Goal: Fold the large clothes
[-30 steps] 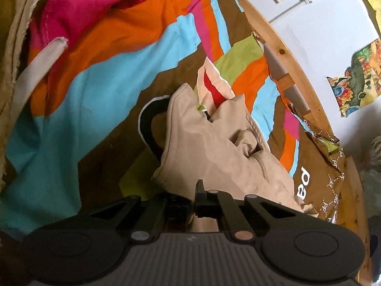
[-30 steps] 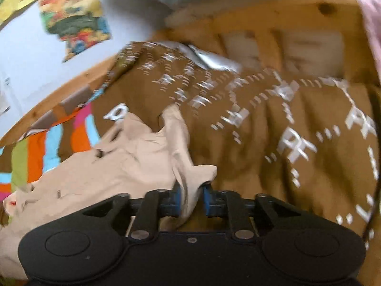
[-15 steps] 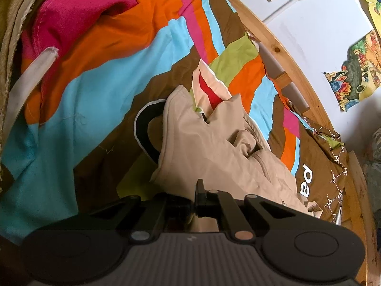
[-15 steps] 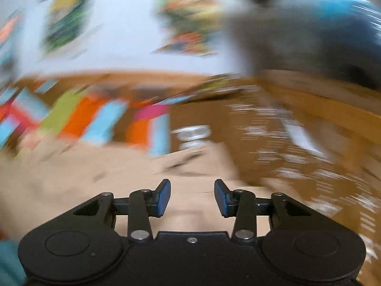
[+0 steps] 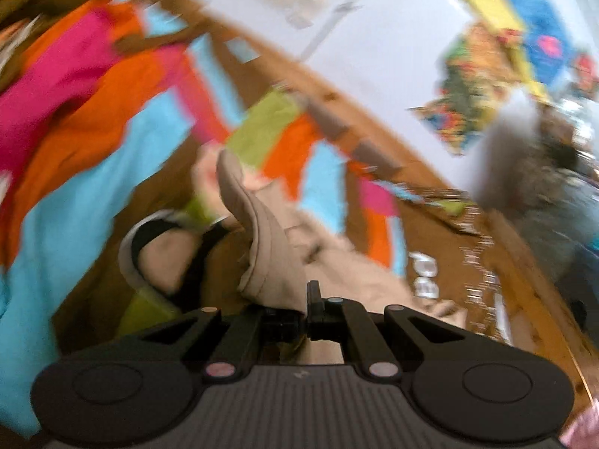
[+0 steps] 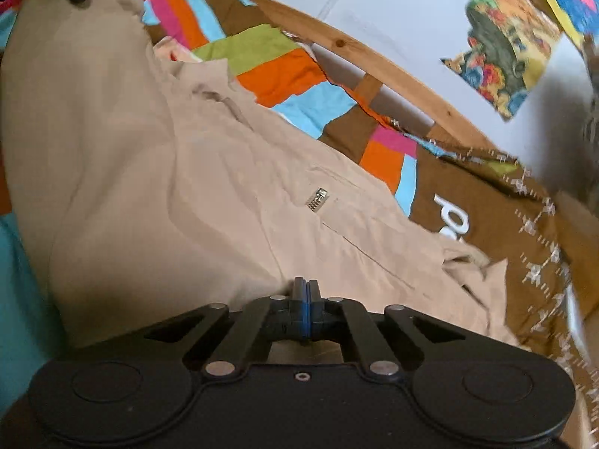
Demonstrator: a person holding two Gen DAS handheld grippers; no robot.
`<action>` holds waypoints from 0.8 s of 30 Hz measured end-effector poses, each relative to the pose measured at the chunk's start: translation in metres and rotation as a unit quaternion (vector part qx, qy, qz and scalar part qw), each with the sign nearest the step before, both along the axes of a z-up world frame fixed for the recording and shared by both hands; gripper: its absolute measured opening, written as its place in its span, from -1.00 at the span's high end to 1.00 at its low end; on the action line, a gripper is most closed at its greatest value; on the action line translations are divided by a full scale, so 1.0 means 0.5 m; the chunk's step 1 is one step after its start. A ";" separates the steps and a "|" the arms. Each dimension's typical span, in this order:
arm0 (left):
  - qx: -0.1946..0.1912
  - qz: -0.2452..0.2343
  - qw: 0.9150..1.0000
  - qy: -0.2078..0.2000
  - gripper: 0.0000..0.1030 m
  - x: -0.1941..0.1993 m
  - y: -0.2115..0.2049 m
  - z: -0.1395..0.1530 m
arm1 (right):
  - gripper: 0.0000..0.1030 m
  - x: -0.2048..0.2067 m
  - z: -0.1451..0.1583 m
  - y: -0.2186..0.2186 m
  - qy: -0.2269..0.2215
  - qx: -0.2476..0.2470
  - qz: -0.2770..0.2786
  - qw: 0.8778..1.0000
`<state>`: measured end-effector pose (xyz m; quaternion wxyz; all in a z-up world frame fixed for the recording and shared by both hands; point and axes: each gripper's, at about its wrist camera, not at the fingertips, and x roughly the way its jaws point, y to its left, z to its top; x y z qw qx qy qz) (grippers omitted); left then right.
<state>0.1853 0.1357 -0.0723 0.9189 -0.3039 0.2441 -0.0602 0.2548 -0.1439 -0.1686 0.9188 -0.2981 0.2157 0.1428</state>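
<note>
Now mid-fold: left gripper (image 5: 303, 308) clamps an edge of the beige jacket (image 6: 194, 172) spread across the bed's middle; right gripper (image 6: 304, 301) looks closed on its near edge; next, carry both edges over together

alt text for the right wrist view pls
The right gripper, fingers pressed together, sits at the near edge of a beige garment spread across a brown bedspread with bright colour blocks. A wooden bed rail and white wall with colourful pictures lie beyond.
</note>
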 end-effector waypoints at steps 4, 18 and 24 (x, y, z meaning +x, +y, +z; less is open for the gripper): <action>0.025 -0.041 0.998 -0.027 0.96 0.018 -0.052 0.051 | 0.96 0.004 0.007 -0.009 0.004 0.025 0.001 1.000; 0.158 -0.244 0.954 -0.075 0.98 0.099 -0.373 0.165 | 0.23 0.002 0.145 -0.363 0.082 0.441 -0.123 0.885; 0.171 -0.324 0.928 -0.069 0.98 0.111 -0.501 0.128 | -0.51 -0.050 0.184 -0.554 0.104 0.631 -0.116 0.760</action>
